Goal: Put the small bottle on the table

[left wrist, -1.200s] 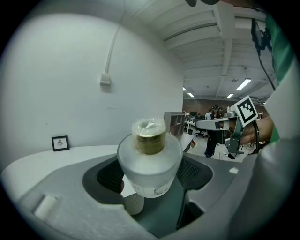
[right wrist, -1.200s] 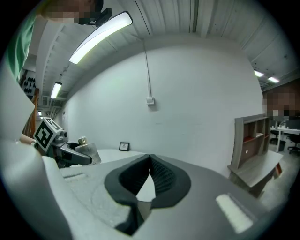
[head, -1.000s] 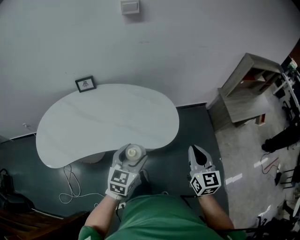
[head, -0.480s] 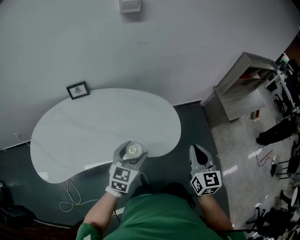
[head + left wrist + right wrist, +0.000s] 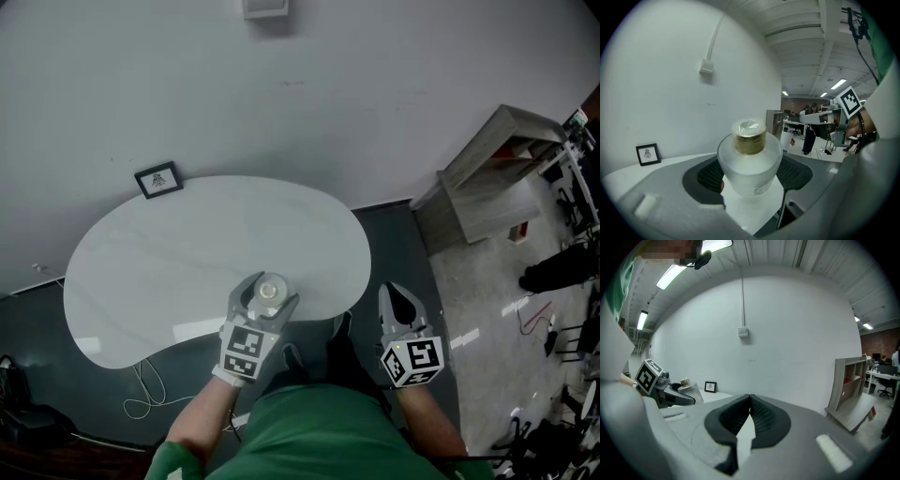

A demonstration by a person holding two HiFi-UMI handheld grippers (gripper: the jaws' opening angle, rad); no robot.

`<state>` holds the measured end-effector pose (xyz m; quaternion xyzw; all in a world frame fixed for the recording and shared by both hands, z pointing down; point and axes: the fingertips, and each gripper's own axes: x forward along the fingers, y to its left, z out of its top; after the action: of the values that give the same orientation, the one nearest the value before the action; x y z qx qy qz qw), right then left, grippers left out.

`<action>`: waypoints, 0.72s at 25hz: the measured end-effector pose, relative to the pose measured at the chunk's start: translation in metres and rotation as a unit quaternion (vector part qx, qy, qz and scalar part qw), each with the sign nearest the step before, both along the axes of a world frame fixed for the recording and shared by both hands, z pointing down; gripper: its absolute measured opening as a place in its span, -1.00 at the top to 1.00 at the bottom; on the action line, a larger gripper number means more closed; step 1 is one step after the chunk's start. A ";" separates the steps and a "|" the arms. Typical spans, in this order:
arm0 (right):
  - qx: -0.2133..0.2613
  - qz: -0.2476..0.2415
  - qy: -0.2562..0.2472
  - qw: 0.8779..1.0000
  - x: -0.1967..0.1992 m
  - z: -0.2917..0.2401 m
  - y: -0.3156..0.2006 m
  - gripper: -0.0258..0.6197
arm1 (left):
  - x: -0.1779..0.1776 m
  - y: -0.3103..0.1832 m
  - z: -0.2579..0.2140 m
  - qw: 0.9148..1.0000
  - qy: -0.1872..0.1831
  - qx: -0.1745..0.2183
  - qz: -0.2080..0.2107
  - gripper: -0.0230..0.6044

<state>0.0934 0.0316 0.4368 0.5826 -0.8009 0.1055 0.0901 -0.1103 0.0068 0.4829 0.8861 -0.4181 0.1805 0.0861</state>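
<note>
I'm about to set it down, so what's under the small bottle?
The white table lies under the small bottle, which the left gripper holds. Whether its base touches is hidden.

The person holds a gripper in each hand, low in front of the body, both pointing away. The left gripper (image 5: 269, 298) reaches out a bit further than the right one. Its jaws press on both sides of a small bottle (image 5: 750, 166), which stands upright between them. The right gripper (image 5: 397, 302) holds nothing, and its jaws are pressed together. The left arm (image 5: 192, 427) and the right arm (image 5: 429, 427) are bare and slant in a little toward each other.
</note>
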 end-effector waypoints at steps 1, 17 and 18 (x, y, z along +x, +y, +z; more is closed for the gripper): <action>0.001 -0.005 -0.003 1.000 -0.001 0.002 -0.006 0.91 | 0.001 -0.004 0.000 1.000 -0.001 0.002 -0.002 -0.16; 0.006 -0.107 -0.039 0.993 0.027 0.006 -0.134 0.91 | 0.034 -0.087 0.003 0.996 -0.005 -0.006 -0.093 -0.16; 0.004 -0.113 -0.042 0.993 0.029 0.009 -0.140 0.91 | 0.036 -0.092 0.005 0.995 -0.008 -0.007 -0.098 -0.16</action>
<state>0.1219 -0.1084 0.4454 0.4835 -0.8652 0.1157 0.0656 -0.0738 -0.0854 0.4879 0.8386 -0.5026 0.1811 0.1063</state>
